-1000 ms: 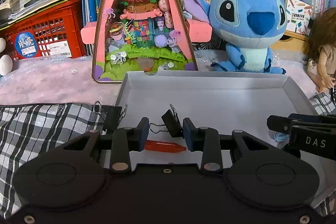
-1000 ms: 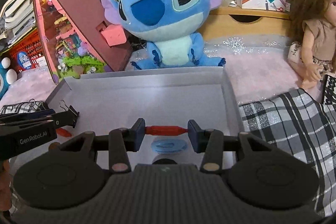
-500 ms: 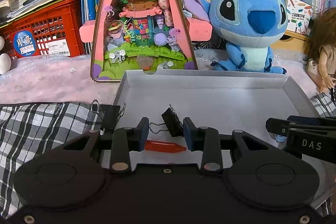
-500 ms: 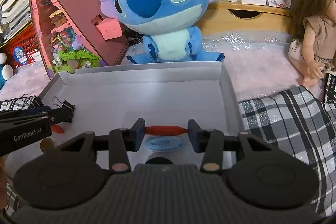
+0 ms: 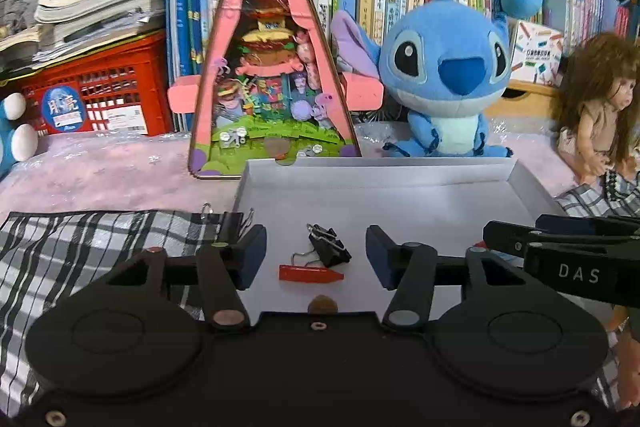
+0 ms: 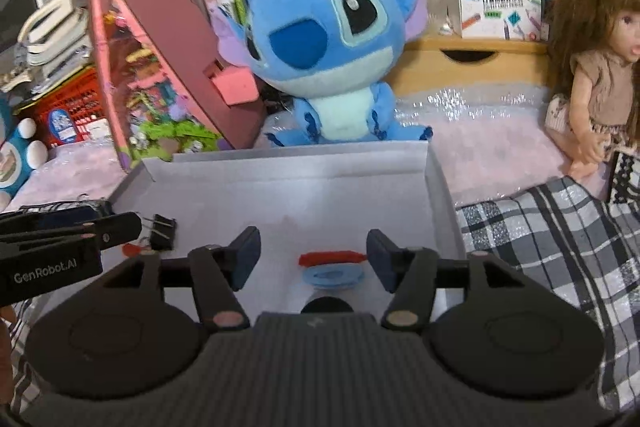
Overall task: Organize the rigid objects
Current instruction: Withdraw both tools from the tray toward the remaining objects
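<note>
Behind your workspace it's all bookshelves, with a blue plush toy and a pink triangular diorama parked right behind the white tray, and a doll off to the right. The tray sits between patches of checkered cloth.

Your left gripper is spreading its jaws, pads clear of everything. Lying on the tray floor between them are a black binder clip and, just in front of it, a red crayon; the clip's wire handle reaches down to the crayon. A small brown coin-like thing sits nearer the camera, partly hidden by the gripper body. Another binder clip sits at the tray's left edge on the cloth.

Your right gripper is also letting go, jaws widening, with a second red crayon resting loose on a blue disc between the pads, touching neither.
</note>
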The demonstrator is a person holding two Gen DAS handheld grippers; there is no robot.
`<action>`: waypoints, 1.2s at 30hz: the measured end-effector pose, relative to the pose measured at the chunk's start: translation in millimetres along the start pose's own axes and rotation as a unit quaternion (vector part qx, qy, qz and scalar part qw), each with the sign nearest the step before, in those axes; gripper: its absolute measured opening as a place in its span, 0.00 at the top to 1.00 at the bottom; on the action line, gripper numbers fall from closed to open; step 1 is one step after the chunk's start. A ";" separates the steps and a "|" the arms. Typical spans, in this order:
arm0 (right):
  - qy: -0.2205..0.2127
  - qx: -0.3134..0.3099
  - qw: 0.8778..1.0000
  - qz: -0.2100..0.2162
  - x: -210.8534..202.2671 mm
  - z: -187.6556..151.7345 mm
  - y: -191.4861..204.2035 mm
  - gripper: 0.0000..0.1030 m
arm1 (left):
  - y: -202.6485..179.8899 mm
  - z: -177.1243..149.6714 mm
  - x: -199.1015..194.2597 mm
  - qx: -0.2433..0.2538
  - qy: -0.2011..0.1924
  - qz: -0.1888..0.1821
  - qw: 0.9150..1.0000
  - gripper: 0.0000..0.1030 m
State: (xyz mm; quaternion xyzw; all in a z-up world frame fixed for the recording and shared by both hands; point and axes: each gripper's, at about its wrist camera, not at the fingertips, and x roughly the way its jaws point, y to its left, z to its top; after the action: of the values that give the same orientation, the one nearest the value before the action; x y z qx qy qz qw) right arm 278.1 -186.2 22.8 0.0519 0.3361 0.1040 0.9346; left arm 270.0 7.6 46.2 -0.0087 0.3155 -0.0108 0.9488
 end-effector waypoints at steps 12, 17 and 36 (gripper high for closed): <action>-0.041 -0.036 0.998 0.011 -67.4 -27.5 16.5 0.19 | 12.2 -35.8 -72.2 -0.007 -0.032 -0.008 0.999 0.27; -0.051 -0.042 0.998 0.017 -94.6 -42.5 20.2 0.18 | 12.0 -57.6 -93.8 0.003 -0.026 0.001 1.000 0.26; -0.052 -0.083 0.994 0.049 -152.0 -105.8 43.5 0.15 | 13.8 -123.2 -144.9 0.004 -0.026 -0.013 1.000 0.23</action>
State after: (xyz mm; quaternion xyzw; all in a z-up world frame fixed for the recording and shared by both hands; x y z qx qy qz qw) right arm 89.2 -175.9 42.6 -0.0041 0.2746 0.1743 0.9456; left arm 80.4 23.9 34.0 -0.0092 0.2903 -0.0243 0.9566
